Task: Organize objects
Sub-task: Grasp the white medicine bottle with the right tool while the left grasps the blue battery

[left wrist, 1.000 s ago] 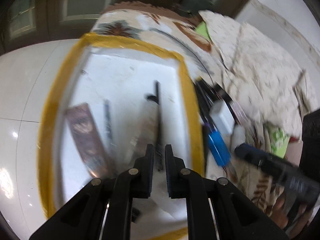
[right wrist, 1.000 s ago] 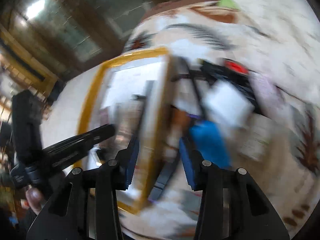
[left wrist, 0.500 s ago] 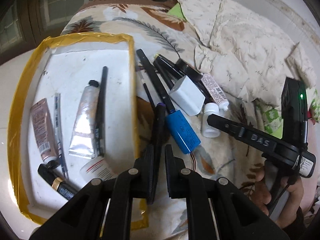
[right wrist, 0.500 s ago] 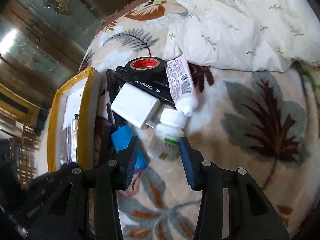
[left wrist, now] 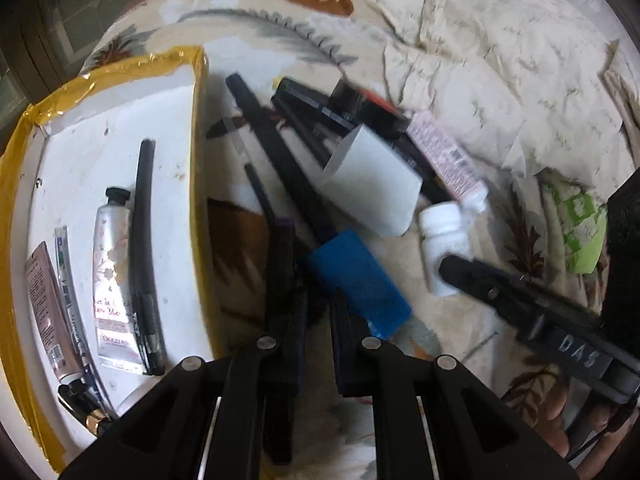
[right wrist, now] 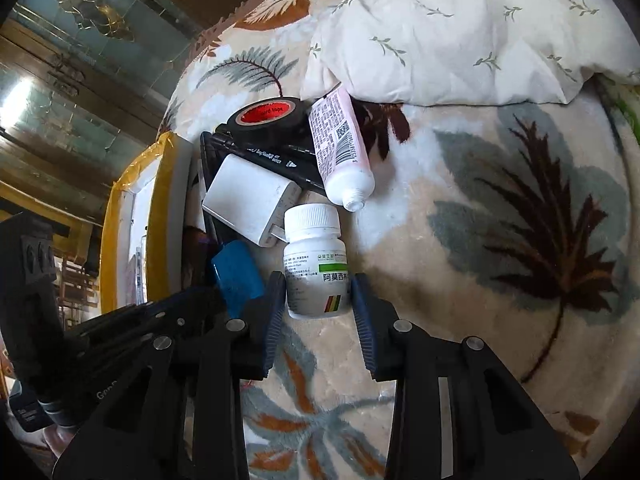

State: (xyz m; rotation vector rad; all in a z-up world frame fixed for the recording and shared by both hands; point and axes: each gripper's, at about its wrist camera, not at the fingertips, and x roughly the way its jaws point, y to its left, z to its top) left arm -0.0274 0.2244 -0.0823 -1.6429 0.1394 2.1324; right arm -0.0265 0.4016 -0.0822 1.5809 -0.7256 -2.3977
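Observation:
A white pill bottle (right wrist: pixel 314 268) lies on the leaf-patterned blanket, its lower half between the open fingers of my right gripper (right wrist: pixel 318 300); it also shows in the left wrist view (left wrist: pixel 442 240). My left gripper (left wrist: pixel 318 320) is nearly closed and empty, just above a blue block (left wrist: pixel 356 276) and a dark pen (left wrist: pixel 282 264). A yellow-rimmed white tray (left wrist: pixel 120 128) at left holds tubes and pens. A white charger (right wrist: pixel 248 198), pink tube (right wrist: pixel 340 148) and black tape roll (right wrist: pixel 268 118) lie beyond the bottle.
A crumpled cream quilt (right wrist: pixel 460 28) covers the far right of the bed. Long black pens (left wrist: pixel 280 160) lie between tray and charger. A green packet (left wrist: pixel 580 232) sits at the right. The tray stands at the bed's left edge.
My right gripper moved forward and now straddles the pill bottle. My left gripper swung right from over the tray to the loose items and opened slightly.

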